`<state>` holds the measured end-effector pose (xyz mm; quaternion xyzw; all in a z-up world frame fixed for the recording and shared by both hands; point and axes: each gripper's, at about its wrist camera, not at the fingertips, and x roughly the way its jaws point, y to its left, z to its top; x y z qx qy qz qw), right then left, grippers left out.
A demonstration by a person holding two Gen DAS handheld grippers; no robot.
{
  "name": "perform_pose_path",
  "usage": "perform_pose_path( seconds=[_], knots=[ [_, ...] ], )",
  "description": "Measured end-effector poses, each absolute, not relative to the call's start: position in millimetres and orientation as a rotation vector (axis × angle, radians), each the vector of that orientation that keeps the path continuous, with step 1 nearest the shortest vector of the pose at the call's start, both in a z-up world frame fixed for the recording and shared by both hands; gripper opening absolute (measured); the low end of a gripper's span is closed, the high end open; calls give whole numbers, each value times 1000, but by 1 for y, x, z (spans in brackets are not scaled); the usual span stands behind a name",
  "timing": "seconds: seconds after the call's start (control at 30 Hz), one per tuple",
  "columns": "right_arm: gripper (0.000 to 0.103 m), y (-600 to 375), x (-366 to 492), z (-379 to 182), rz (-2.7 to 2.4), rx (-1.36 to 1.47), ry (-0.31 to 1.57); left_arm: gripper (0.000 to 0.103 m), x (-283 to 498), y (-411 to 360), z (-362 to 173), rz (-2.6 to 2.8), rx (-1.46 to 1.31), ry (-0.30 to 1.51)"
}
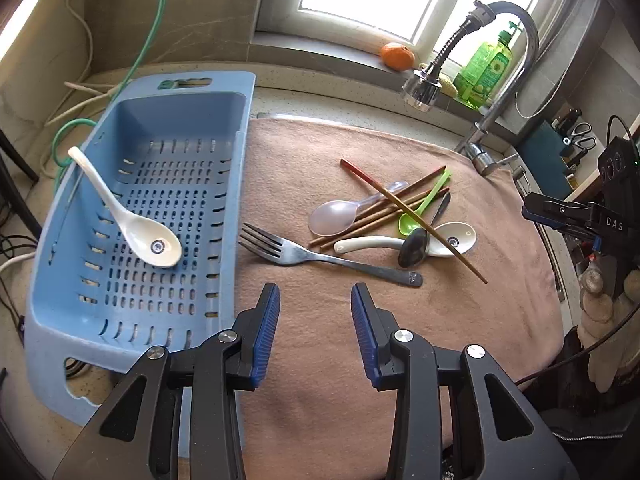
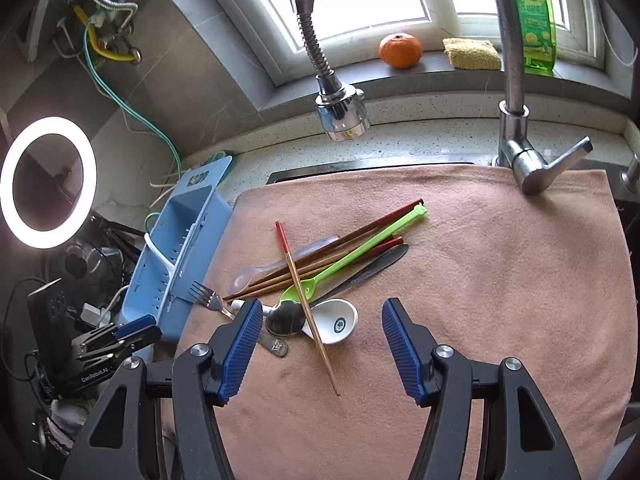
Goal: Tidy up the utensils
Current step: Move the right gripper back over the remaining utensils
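Note:
A blue slotted basket (image 1: 240, 128) stands at the left of a pink towel (image 1: 320, 340), with one white ceramic spoon (image 1: 132, 224) leaning inside it. On the towel lies a metal fork (image 1: 304, 254) beside a pile: a second white spoon (image 2: 336, 322), a clear plastic spoon (image 1: 334, 218), a green spoon (image 2: 340, 264), a dark metal spoon (image 2: 286, 318) and several chopsticks (image 2: 308, 304). My left gripper (image 1: 315, 294) is open over the towel, just short of the fork, holding nothing. My right gripper (image 2: 318, 308) is open, its jaws either side of the pile's near end, gripping nothing.
A chrome tap (image 2: 516, 80) with a flexible spray head (image 2: 342, 112) overhangs the towel's far side. On the window sill sit an orange (image 2: 400, 50), a yellow sponge (image 2: 472, 54) and a green soap bottle (image 1: 486, 66). A lit ring light (image 2: 48, 182) stands at the left.

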<state>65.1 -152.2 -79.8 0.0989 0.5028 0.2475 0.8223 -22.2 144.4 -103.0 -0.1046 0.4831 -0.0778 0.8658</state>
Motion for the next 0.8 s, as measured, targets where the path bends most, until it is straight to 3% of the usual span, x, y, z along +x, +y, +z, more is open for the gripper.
perform_pose_path(
  seconds=[0.07,0.2,0.53,0.8],
  knots=[
    [58,-155,64,-84,515,224,1078,38,-20,140,-105,-177,-223,1021],
    [31,-162,68,-102,520,286,1154,38,-17,129,-109,-202,-206,1032],
    [30,-125,68,-105,667,285,1204,38,-12,130,-111,-189,-208,1056],
    [30,-16,68,-128,892,-40,1276,38,-37,152,-100,-118,-247,1028]
  ],
)
